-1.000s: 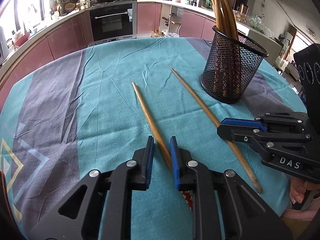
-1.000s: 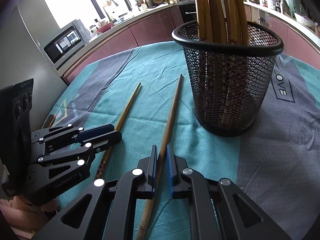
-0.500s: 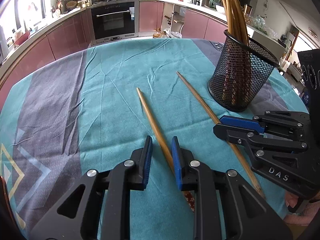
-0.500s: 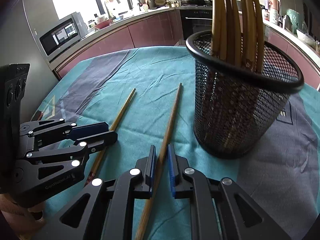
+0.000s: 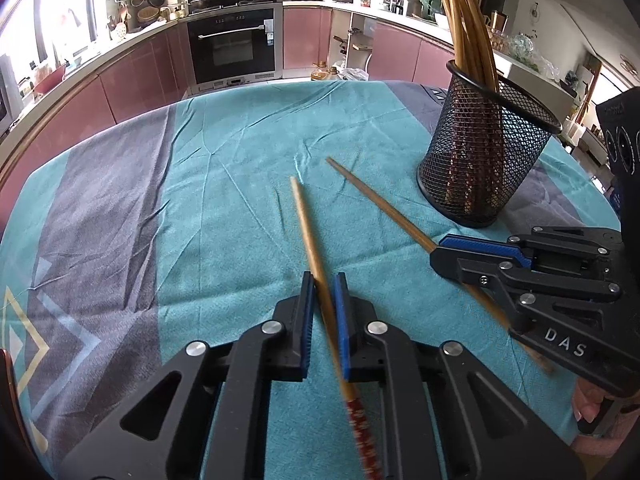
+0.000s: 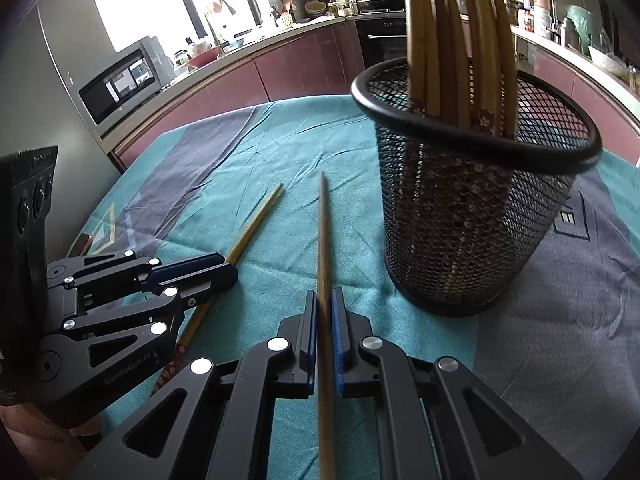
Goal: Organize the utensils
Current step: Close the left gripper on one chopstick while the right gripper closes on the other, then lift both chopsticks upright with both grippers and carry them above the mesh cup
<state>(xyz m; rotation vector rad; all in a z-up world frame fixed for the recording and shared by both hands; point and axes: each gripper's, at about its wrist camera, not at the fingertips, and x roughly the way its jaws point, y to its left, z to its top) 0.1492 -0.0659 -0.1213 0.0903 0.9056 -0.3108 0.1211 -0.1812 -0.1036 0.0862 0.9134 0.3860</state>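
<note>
Two bamboo chopsticks lie on the teal tablecloth [image 5: 224, 208]. My left gripper [image 5: 323, 280] is shut on the left chopstick [image 5: 304, 220], its blue pads pinching the shaft near the red patterned end. My right gripper [image 6: 324, 298] is shut on the right chopstick [image 6: 322, 232], which points away between the pads. Each gripper also shows in the other view: the right gripper [image 5: 436, 254] over its chopstick [image 5: 380, 204], the left gripper [image 6: 228, 272] over its chopstick [image 6: 256, 224]. A black mesh holder [image 5: 480, 168] [image 6: 460, 220] with several upright chopsticks stands to the right.
The round table's edge curves behind the cloth. Beyond it are pink kitchen cabinets, a built-in oven [image 5: 232, 44] and a microwave [image 6: 120, 80]. A person's hand [image 5: 592, 408] grips the right gripper's handle at the lower right.
Both pairs of jaws have closed in from a narrow gap onto their chopsticks. The views have shifted slightly, with the holder closer in the right wrist view.
</note>
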